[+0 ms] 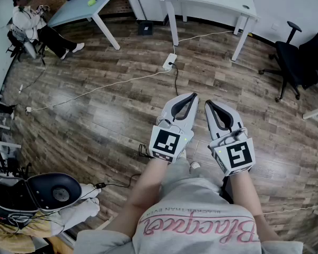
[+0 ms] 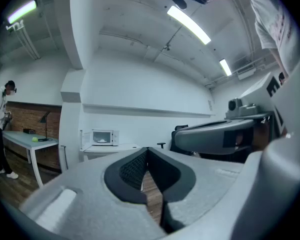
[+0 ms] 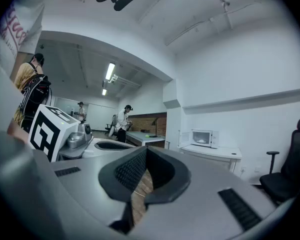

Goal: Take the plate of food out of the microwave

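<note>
A white microwave stands far off on a white table, its door swung open to the left. It also shows in the right gripper view as the microwave, with something pale that may be the plate of food inside. In the head view both grippers are held side by side over the wooden floor, far from the microwave. My left gripper is shut with nothing between its jaws, and so is my right gripper. The jaw tips of the left gripper and the right gripper meet in their own views.
A power strip and cables lie on the floor ahead. White tables stand beyond it, and a black office chair is at the right. A person sits at the far left, by another table. A dark chair stands close at the lower left.
</note>
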The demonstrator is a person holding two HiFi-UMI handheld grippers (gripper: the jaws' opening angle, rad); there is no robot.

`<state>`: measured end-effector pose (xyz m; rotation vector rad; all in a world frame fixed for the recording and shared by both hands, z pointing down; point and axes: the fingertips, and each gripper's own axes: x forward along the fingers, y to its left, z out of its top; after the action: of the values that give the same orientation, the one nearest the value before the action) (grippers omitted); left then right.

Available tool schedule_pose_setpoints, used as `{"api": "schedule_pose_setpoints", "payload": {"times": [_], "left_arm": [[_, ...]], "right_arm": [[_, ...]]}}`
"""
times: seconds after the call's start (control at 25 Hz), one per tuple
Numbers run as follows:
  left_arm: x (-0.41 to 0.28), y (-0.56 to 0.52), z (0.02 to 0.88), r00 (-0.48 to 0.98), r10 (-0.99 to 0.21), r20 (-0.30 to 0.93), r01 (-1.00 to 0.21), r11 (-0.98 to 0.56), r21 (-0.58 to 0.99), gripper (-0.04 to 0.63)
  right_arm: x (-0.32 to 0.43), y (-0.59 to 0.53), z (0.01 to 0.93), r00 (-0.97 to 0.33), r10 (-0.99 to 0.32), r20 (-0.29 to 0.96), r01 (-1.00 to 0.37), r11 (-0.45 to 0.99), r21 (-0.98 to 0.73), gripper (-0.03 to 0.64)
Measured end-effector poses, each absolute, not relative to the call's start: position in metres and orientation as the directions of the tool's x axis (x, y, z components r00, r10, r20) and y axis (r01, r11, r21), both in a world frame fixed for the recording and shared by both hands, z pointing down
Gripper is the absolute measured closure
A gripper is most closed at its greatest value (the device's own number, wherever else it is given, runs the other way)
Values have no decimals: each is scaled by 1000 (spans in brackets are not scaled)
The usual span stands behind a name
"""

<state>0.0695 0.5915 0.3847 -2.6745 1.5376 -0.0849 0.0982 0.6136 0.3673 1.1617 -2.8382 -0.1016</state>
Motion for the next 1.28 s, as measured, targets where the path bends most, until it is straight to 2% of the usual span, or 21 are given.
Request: {"api": "schedule_pose_setpoints", "payload": {"times": [0.6, 1.0, 1.28], "left_arm": [[91, 642, 364, 462, -886, -33, -882, -456, -117, 589], [86, 620, 358, 476, -878, -54, -877, -468, -110, 589], [72, 607, 353, 538, -841, -56, -836, -524, -162, 589]], "right_arm": [[115, 669, 360, -755, -656, -8, -653, 751, 99, 606], [121, 653, 357, -728, -685, -7, -682, 724, 102, 606], [101, 629, 356, -712, -702, -8, -700, 710, 78, 606]]}}
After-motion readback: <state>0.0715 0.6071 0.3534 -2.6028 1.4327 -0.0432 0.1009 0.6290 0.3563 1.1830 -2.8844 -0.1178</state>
